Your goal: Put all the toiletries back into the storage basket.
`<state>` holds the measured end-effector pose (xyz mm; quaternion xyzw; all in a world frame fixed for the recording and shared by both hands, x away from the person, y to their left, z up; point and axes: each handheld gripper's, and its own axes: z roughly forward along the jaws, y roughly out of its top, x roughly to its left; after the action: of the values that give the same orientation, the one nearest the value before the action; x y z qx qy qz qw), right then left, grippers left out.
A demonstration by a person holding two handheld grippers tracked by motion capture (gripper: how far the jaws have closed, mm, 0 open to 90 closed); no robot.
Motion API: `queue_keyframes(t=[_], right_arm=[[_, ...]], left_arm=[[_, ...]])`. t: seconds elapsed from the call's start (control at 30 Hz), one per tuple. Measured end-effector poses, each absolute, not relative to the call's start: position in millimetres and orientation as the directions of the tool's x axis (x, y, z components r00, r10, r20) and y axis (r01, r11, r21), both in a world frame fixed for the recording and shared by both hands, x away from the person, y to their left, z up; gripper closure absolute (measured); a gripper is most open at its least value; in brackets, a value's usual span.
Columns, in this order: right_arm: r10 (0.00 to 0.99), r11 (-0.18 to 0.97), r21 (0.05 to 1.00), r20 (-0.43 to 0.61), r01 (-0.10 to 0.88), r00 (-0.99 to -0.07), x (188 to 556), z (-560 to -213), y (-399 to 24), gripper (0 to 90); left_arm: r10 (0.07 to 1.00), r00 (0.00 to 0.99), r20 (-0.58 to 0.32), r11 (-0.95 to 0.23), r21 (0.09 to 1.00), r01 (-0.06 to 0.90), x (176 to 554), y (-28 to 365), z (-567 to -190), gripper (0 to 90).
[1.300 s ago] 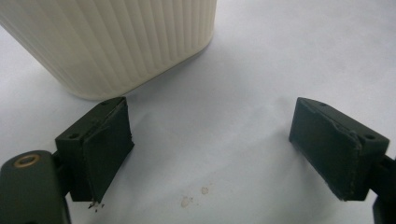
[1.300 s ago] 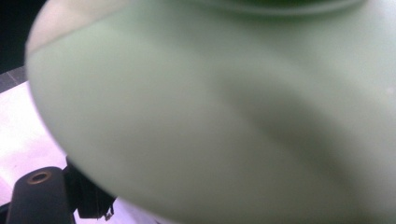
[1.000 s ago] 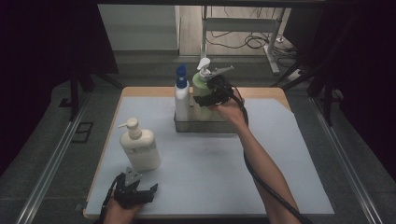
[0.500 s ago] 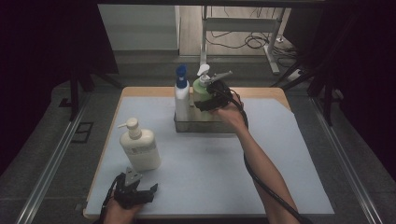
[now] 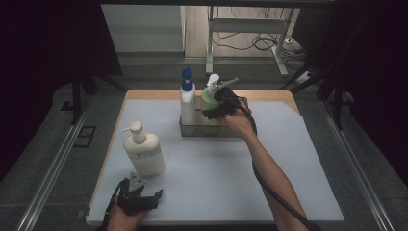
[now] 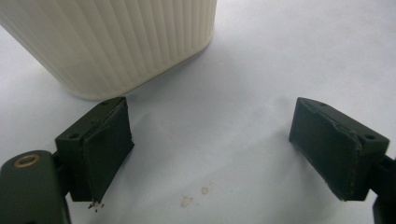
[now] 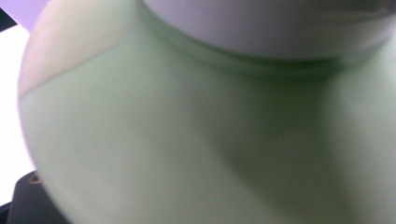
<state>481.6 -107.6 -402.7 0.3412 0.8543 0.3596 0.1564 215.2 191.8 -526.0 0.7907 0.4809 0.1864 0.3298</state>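
The green pump bottle [image 5: 208,103] stands upright in the metal tray [image 5: 211,130], beside the blue-capped bottle [image 5: 187,98]. The right tongs [image 5: 216,108] sit against its right flank; their spread cannot be told. The left tongs [image 6: 210,149] gape empty near the cream bottle [image 5: 143,153].

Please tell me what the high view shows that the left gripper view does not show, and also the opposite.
High view alone: the green bottle and the blue-capped bottle standing in the metal basket, the right gripper at the green bottle, both forearms, and the whole table.

Left gripper view alone: the left gripper's jaws spread wide apart, and the fine ribbing on the cream bottle's base.

Both: the cream bottle, the left gripper, and the white table cover.
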Motion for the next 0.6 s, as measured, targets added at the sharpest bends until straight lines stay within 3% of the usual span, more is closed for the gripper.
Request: queue_keyframes(t=[0.6], right_arm=[[0.692, 0.513, 0.709, -0.009, 0.483, -0.722, 486.2, -413.5, -110.9, 11.5]], left_arm=[[0.884, 0.468, -0.022, -0.320, 0.701, 0.637, 215.1, 191.8, -526.0, 12.6]])
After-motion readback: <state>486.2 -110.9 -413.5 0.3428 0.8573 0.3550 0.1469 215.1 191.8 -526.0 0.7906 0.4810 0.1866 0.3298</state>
